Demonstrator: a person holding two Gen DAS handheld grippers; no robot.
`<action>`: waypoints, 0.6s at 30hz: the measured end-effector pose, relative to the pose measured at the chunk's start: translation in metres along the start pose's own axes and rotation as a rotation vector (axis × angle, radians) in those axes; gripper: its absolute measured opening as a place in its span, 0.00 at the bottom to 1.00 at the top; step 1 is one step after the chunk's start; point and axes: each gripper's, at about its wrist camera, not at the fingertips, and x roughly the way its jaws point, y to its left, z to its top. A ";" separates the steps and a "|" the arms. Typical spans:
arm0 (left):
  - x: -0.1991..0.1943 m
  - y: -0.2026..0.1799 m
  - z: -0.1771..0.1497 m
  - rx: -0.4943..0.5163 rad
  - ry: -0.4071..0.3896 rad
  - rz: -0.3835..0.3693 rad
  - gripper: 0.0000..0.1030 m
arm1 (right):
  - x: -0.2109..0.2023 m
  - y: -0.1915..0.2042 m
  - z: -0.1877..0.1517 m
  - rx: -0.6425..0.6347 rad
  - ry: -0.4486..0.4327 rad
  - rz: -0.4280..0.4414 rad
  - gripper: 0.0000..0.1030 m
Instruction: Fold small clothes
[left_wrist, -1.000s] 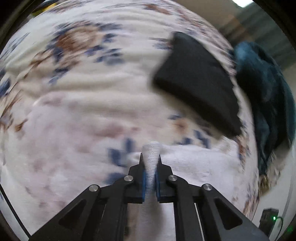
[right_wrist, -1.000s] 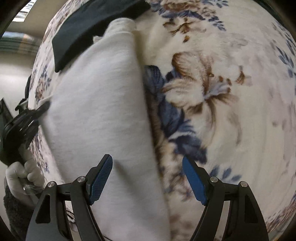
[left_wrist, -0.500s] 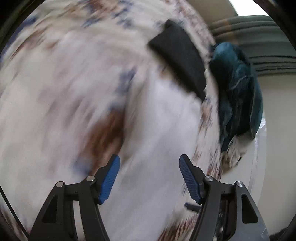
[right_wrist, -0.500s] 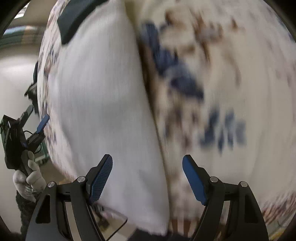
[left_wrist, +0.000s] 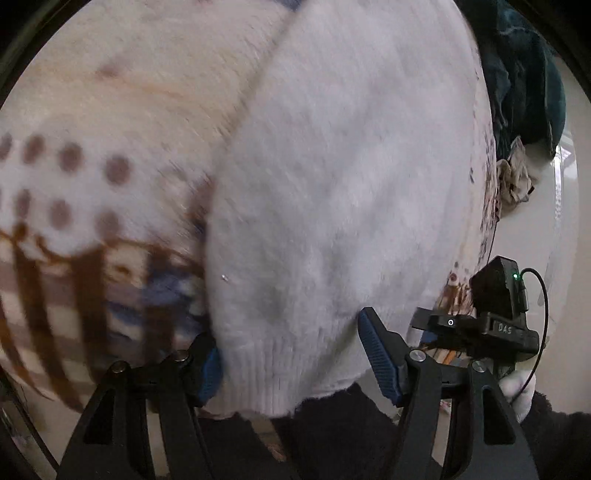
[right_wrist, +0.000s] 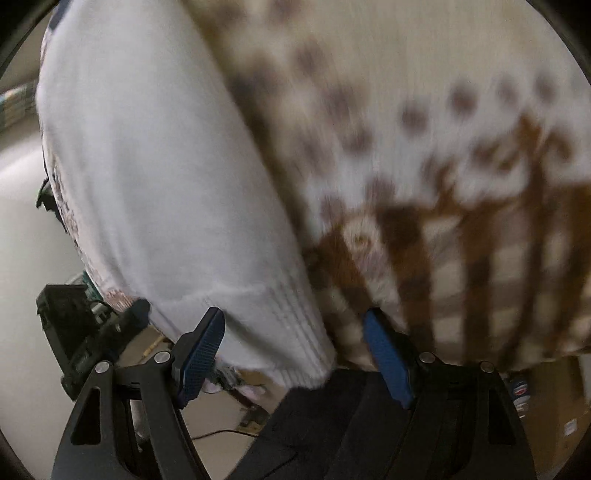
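A patterned blanket (left_wrist: 92, 155) lies ahead of both hand-held grippers, with the white knit garment (left_wrist: 343, 177) flat on it. The garment's ribbed hem lies between the wide-open fingers of the left hand-held gripper (left_wrist: 291, 354). The right hand-held gripper (right_wrist: 295, 350) is also wide open at the hem, gripping nothing.
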 end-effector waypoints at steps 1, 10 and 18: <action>-0.001 -0.002 -0.002 0.005 -0.020 -0.006 0.59 | 0.007 -0.005 -0.003 0.021 0.003 0.045 0.77; -0.039 -0.021 -0.013 -0.017 -0.116 -0.113 0.13 | 0.027 0.005 -0.027 0.091 -0.062 0.250 0.17; -0.122 -0.054 0.032 -0.050 -0.271 -0.345 0.13 | -0.052 0.069 -0.045 -0.037 -0.160 0.361 0.15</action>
